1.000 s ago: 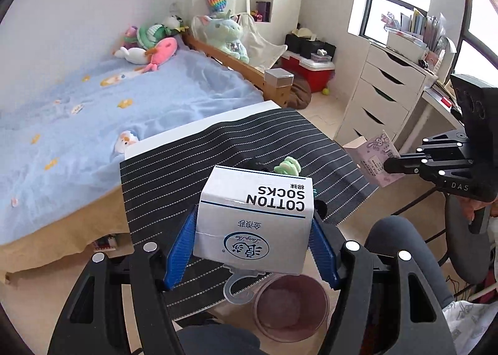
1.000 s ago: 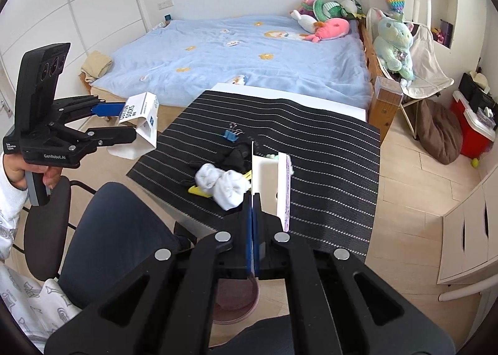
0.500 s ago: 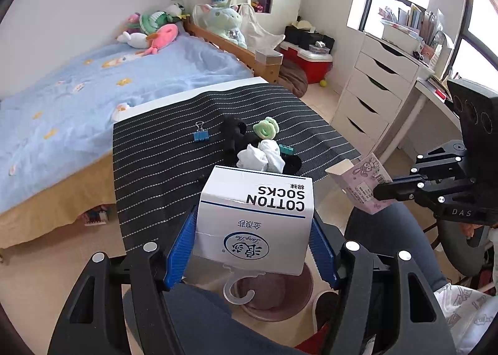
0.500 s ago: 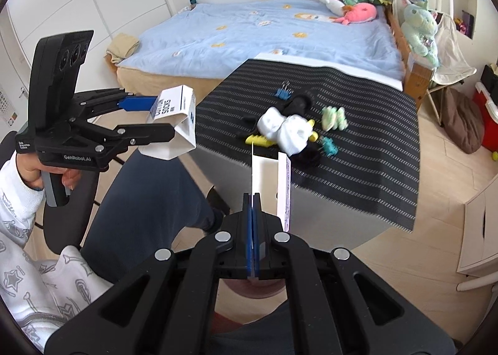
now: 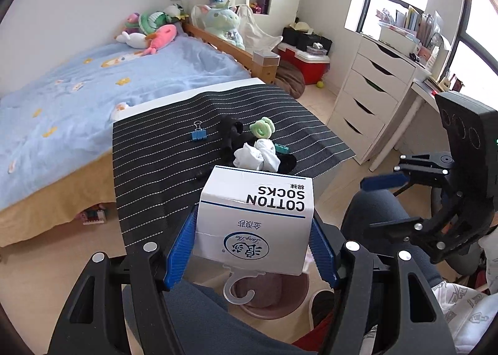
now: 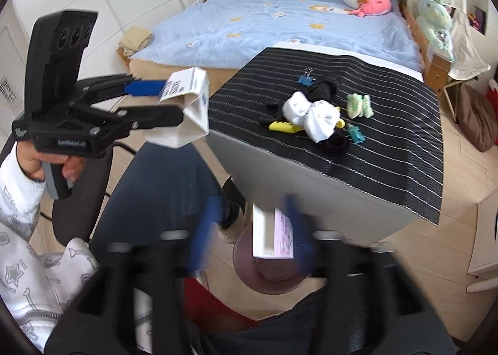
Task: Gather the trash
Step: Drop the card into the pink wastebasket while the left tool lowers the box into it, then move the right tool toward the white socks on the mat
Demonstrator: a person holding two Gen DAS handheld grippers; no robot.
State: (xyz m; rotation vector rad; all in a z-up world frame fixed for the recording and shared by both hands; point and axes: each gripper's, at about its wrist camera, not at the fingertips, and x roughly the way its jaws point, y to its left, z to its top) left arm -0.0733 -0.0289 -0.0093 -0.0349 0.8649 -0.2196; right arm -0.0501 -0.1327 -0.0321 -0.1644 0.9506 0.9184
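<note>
Bedroom, left claw (image 5: 253, 249) gripping sock box (image 5: 255, 218)

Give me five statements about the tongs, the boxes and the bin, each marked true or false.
1. The left tongs grip the sock box. True.
2. The right tongs are shut on the small box. False: they are open, with the box loose between the fingers.
3. The small box is above the bin. True.
4. The blue clip lies in the bin. False: it lies on the striped cloth.
5. The white socks are on the bed. False: they lie on the cloth.
</note>
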